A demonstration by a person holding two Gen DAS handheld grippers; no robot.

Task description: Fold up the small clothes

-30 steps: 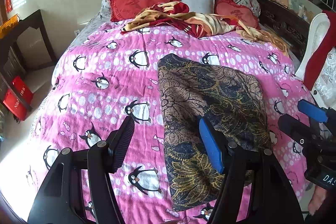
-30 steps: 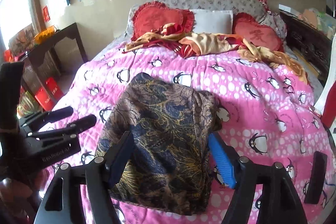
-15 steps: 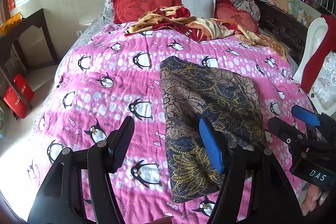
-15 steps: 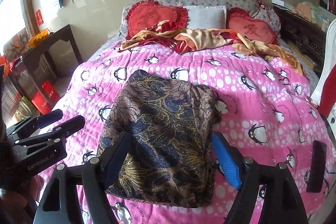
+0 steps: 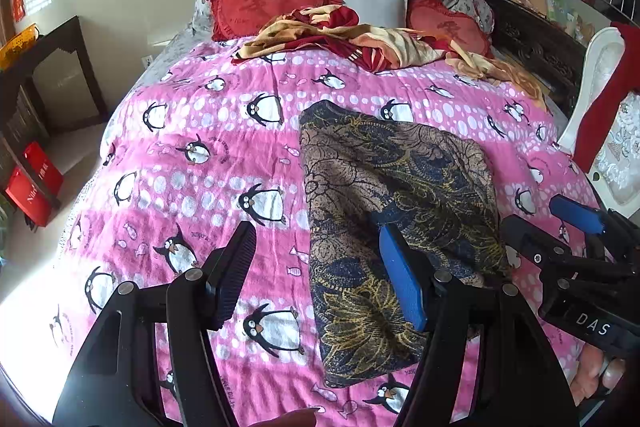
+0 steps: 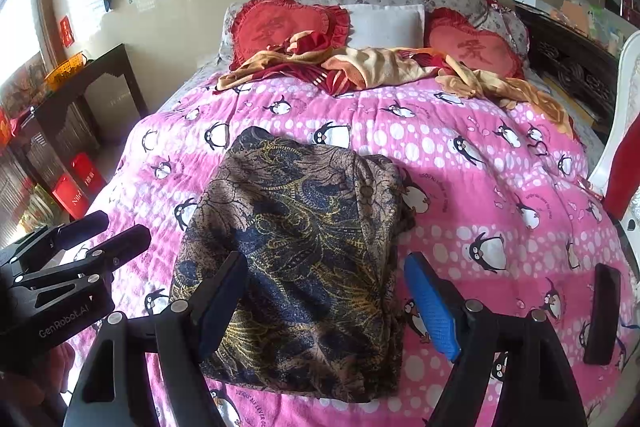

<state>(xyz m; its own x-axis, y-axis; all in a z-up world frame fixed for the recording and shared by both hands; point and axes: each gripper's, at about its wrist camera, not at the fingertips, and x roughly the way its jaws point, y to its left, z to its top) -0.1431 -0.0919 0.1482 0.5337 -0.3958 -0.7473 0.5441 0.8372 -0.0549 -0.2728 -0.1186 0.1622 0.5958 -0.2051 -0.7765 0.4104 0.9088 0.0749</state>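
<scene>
A folded garment in dark blue, brown and gold paisley lies flat on the pink penguin bedspread. My left gripper hovers open above the garment's near left edge, its blue pad over the cloth and its black pad over the bedspread. My right gripper hangs open over the near half of the garment, neither pad pressing on it. The right gripper also shows at the right edge of the left wrist view. The left gripper shows at the left edge of the right wrist view.
Crumpled red and tan clothes lie heaped before red heart cushions at the head of the bed. A dark flat object lies on the bedspread at the right. A dark side table and red boxes stand left; a white chair stands right.
The right gripper's jaws have spread a little wider above the garment. The left gripper and the garment have stayed as they were.
</scene>
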